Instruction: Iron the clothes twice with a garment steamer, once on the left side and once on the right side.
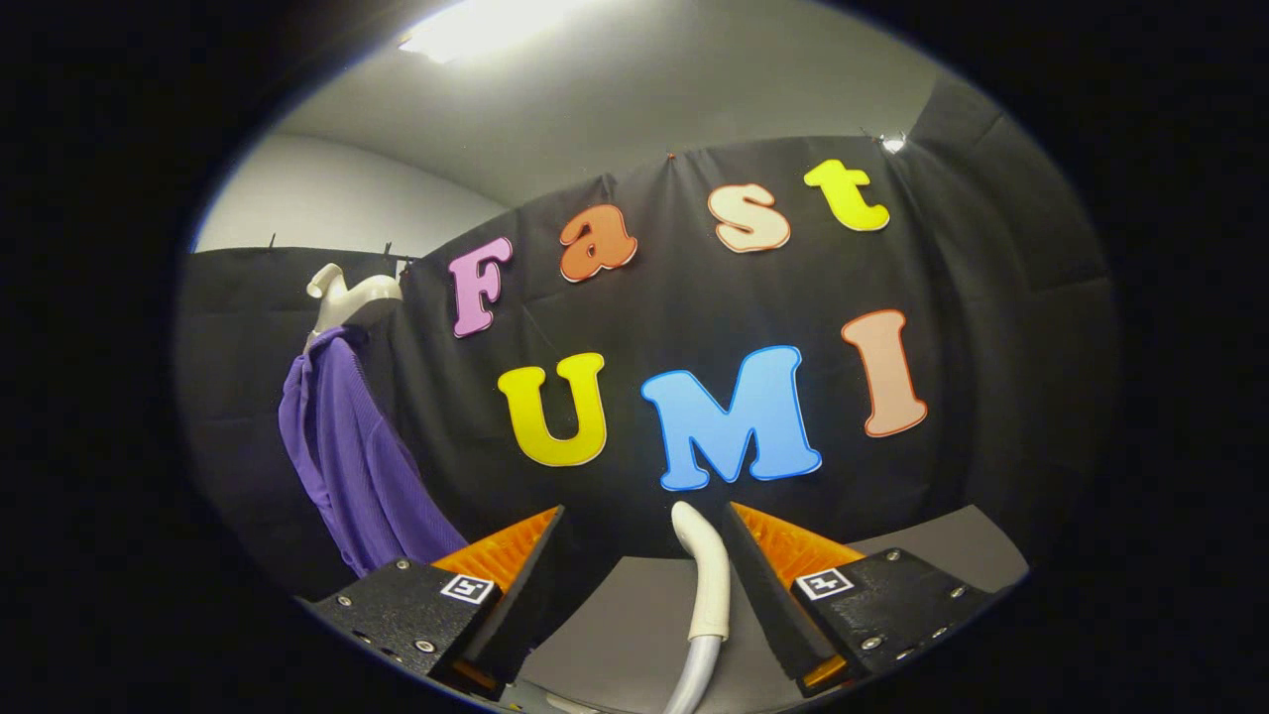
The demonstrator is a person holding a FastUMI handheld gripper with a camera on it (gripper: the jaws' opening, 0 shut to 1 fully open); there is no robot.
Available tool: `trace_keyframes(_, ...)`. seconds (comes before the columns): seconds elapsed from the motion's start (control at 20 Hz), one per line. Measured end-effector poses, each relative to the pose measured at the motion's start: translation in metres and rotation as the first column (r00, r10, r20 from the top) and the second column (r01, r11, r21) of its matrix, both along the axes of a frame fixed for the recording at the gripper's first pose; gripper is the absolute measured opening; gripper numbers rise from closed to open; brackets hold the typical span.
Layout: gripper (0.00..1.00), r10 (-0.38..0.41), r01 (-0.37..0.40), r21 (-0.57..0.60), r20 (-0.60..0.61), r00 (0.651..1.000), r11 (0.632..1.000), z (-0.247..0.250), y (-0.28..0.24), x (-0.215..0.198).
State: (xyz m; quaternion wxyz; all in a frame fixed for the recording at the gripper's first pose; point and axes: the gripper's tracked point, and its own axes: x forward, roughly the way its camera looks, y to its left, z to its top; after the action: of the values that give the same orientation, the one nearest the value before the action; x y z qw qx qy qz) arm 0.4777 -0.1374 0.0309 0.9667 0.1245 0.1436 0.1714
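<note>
Steamer handle (702, 570) upright between spread fingers.
Gripper (642, 555) released, level, facing the wall; purple garment (357, 466) hanging far left on a hanger (349, 293).

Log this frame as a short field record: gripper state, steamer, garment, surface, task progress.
gripper: gripper open, fingers spread wide, pressing on nothing
steamer: white steamer handle standing up between the fingers, close beside the right finger; contact cannot be told
garment: purple garment hanging on a white mannequin top, beyond the left finger, against the black cloth wall
surface: grey table below the fingers
progress: steamer not yet gripped; garment not yet reached
</note>
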Motion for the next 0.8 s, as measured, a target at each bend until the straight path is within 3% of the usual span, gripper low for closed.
trace_keyframes(0.4, 0.94, 0.063, -0.023, 0.150, -0.265, 0.962, 0.988, -0.073, 0.008, 0.067)
trace_keyframes(0.8, 0.94, 0.094, 0.024, 0.224, -0.501, 0.860, 0.974, -0.145, 0.011, 0.088)
